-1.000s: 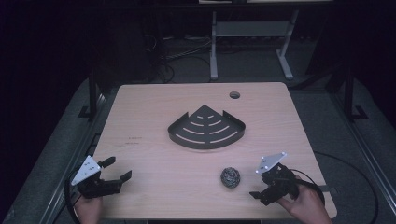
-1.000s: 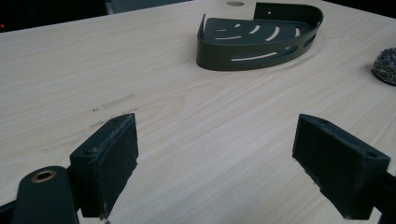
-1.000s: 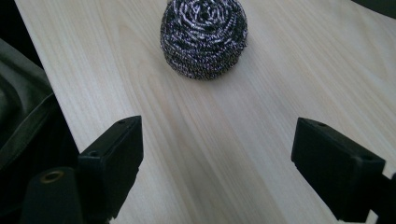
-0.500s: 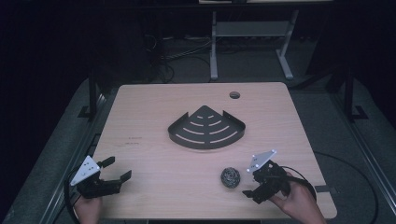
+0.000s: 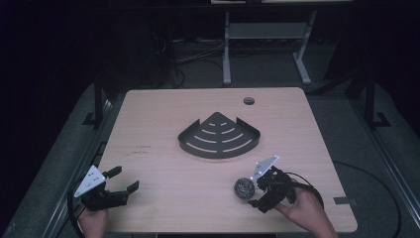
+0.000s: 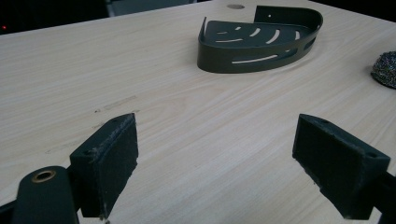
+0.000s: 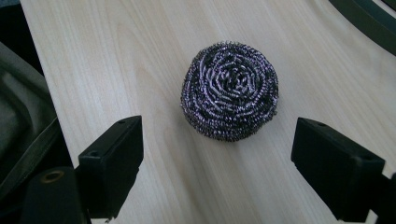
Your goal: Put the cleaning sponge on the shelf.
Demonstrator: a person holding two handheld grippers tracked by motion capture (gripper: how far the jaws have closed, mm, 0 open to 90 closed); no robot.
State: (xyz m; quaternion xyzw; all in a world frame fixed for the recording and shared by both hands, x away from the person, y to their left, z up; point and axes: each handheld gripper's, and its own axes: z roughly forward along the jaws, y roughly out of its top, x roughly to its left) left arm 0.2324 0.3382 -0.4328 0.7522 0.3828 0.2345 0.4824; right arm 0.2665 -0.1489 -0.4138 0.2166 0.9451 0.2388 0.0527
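Note:
A round steel-wool scourer [image 5: 243, 187] [image 7: 229, 91] lies on the wooden table [image 5: 163, 129] near the front right. My right gripper [image 5: 256, 191] [image 7: 217, 170] is open just right of the scourer, its jaws wide apart and pointing at it without touching. A black fan-shaped slotted corner shelf [image 5: 219, 136] [image 6: 259, 37] sits in the middle of the table. My left gripper [image 5: 124, 181] [image 6: 217, 163] is open at the front left corner, nothing between its jaws. The scourer [image 6: 385, 69] also shows at the right edge of the left gripper view.
A round cable hole [image 5: 248, 101] is in the table's far right part. The table's front edge [image 5: 198, 230] lies close behind both hands. A white frame stand [image 5: 262, 34] and cables lie on the dark floor beyond the table.
My right gripper has moved left and forward toward the scourer, turning its jaws onto it. The left gripper has stayed put.

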